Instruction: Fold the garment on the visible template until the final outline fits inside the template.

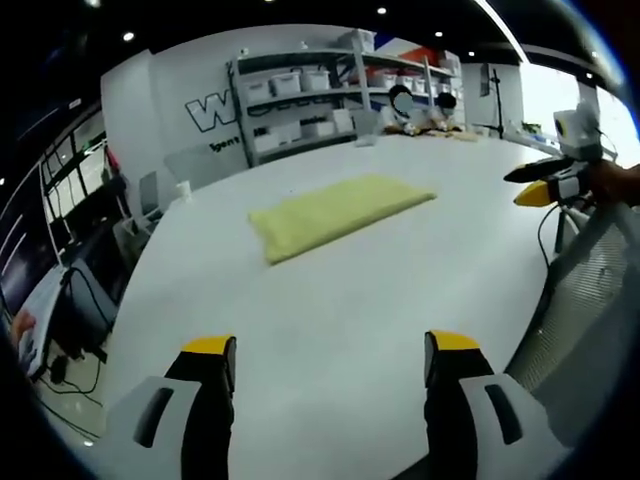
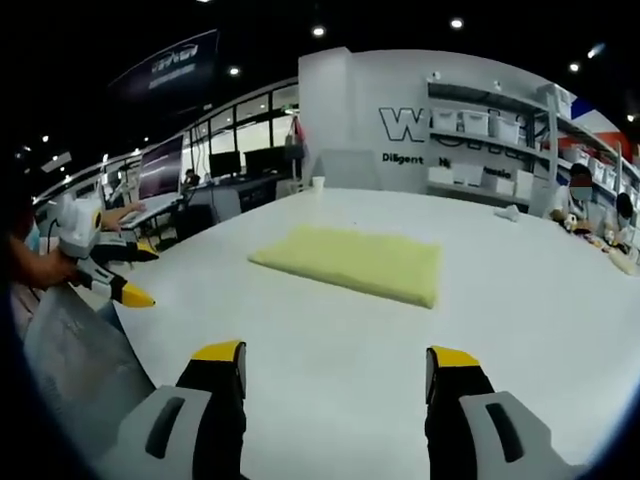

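Left gripper (image 1: pixel 330 362) and right gripper (image 2: pixel 335 372) both hang spread and empty over the near edge of the white table (image 1: pixel 330 300). Farther out, mid-table, the yellow garment (image 1: pixel 338 212) lies folded into a flat rectangle, well apart from both. No template outline is discernible, so fit is unconfirmed; another grab could drag or unfold it.

Left tongs (image 1: pixel 333 350) and right tongs (image 2: pixel 338 360), black jaws, yellow tips, grey housings
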A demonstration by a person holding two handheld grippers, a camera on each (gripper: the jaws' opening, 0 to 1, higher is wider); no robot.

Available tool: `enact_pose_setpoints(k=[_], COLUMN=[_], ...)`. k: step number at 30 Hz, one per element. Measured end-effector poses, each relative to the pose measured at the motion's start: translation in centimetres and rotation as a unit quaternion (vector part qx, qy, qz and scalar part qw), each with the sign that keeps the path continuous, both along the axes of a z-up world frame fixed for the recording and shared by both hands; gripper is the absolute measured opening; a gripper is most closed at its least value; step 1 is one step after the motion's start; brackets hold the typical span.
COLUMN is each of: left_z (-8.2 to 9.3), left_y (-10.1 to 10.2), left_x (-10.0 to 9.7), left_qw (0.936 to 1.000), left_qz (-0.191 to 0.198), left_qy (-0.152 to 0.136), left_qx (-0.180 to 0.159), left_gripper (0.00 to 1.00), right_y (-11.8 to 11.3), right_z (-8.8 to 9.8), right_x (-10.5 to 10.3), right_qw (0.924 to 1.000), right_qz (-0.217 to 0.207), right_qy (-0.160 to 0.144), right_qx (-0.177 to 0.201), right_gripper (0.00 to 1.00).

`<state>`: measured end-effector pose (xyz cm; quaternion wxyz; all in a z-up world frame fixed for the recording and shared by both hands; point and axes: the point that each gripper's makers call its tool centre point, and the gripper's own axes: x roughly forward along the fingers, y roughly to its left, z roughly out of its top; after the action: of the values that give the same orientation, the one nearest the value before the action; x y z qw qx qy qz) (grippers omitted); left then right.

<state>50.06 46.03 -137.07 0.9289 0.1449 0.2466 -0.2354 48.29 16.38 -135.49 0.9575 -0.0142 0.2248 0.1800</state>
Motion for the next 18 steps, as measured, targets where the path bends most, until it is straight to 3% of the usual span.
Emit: enact_pose_setpoints(k=[5,18], left_z=[0.25,-0.1], left_y=[-0.41,0.03], left_x=[-0.04,0.05], left_qw=[0.9999,1.0], left_qz=[-0.008,-0.004], left_qy=[-0.004,-0.002], left_qx=[-0.008,0.004], left_gripper=[0.83,0.85], right_y=[0.22,0.38], right_z=[0.26,-0.01], right_x=[0.11,0.01], right_qw=[0.9998,0.9999], right_qz=[0.0,0.007], right_qy=[-0.004,0.0], right_qx=[0.017,0.014], right_gripper=[0.71,0.71])
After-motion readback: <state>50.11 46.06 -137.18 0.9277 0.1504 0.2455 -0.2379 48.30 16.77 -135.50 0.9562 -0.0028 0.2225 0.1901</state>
